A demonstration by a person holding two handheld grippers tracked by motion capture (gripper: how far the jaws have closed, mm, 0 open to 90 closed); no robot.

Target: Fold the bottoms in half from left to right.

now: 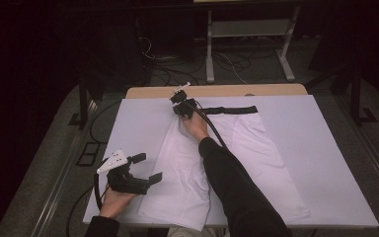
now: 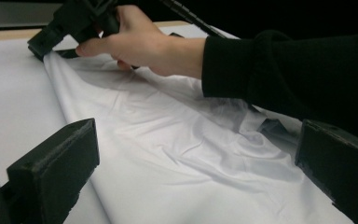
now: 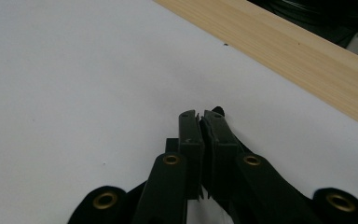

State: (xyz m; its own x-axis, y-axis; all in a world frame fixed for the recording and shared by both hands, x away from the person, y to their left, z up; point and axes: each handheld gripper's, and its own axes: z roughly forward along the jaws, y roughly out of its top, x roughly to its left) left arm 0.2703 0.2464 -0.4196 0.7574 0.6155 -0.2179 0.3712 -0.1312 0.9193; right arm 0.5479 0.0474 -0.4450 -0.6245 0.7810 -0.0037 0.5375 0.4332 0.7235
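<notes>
A: What is recorded in the high view?
B: White shorts (image 1: 237, 153) are spread on the white table cover (image 1: 325, 148), black waistband (image 1: 229, 110) at the far side. The right gripper (image 1: 181, 106) is placed at the waistband's left end; the left gripper (image 1: 147, 168) is held wide apart just beside the near left hem.

A: And the left gripper view?
B: Wide jaws are seen above the wrinkled fabric (image 2: 168, 154), nothing between them.

A: The right gripper view?
B: The jaws are pressed together on a sliver of black waistband, beside the wooden table edge (image 3: 303, 56).

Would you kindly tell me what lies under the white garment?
The white garment lies on a white sheet over the wooden table. Anything beneath its folds is covered.
</notes>
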